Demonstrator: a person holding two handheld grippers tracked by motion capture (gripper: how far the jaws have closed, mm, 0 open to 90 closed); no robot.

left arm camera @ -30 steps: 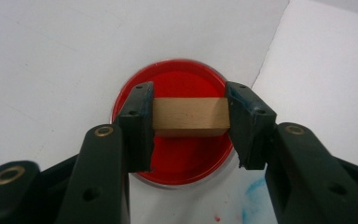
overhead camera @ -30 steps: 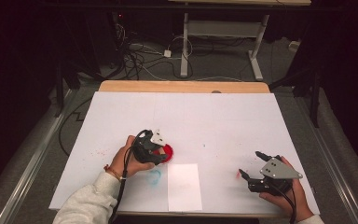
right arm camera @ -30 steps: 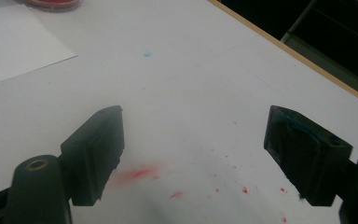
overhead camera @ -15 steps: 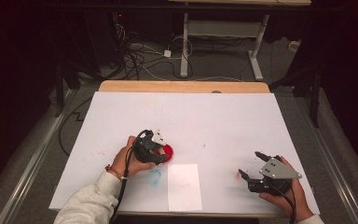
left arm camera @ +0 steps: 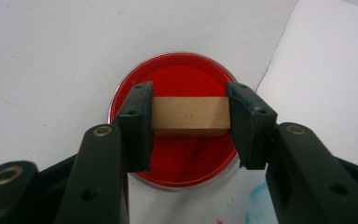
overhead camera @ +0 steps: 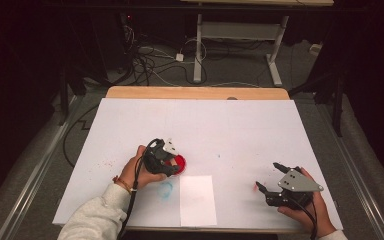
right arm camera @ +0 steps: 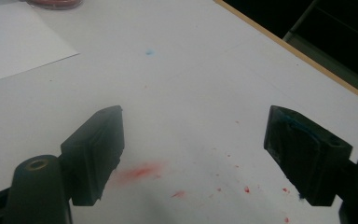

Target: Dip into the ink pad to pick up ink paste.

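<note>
My left gripper is shut on a small wooden block, with a pad pressed on each end of it. The block hangs directly over a round dish of red paint; whether it touches the paint I cannot tell. In the high view the left gripper sits at the dish, left of the table's middle. My right gripper rests near the front right of the table, jaws wide apart. In its own view the right gripper holds nothing and hovers over red smears.
A white sheet of paper lies at the front edge just right of the dish, with a blue paint ring beside it. The white table cover carries small red and blue specks. Cables and desk legs stand beyond the far edge.
</note>
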